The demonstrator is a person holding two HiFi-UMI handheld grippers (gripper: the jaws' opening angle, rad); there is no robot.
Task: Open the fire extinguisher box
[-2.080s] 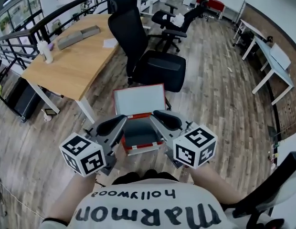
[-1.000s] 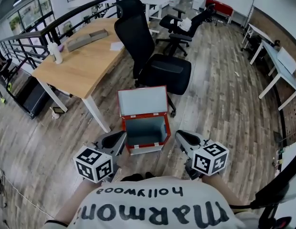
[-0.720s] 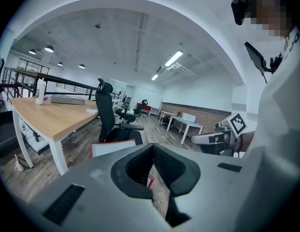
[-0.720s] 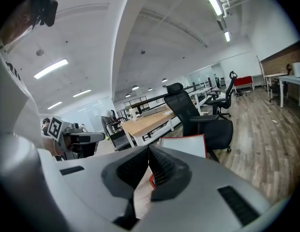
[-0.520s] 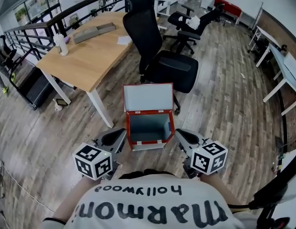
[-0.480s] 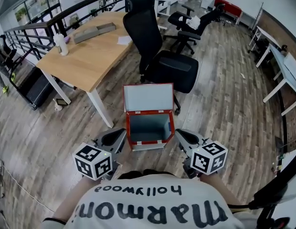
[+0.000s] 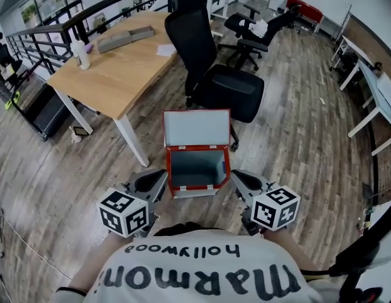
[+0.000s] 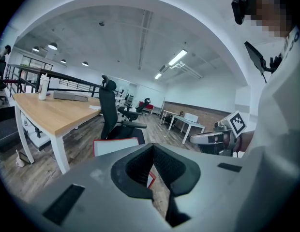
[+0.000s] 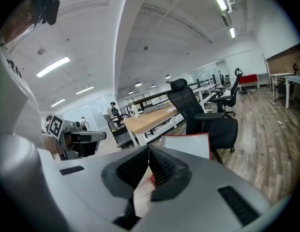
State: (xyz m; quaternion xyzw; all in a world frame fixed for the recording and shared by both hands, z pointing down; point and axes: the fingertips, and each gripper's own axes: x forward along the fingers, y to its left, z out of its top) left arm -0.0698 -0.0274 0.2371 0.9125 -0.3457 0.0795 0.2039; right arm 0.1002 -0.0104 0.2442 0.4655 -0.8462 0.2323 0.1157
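Backed off the box point(image 7: 197, 166), left gripper point(image 7: 147, 183) and right gripper point(image 7: 246, 182) flank it, fingers pressed together and empty, since its lid point(image 7: 195, 127) already stands open.

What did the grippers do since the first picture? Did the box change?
Both grippers drew back from the box toward the person. The left gripper and right gripper now sit off its front corners, shut, holding nothing. The box stayed put, lid still up.
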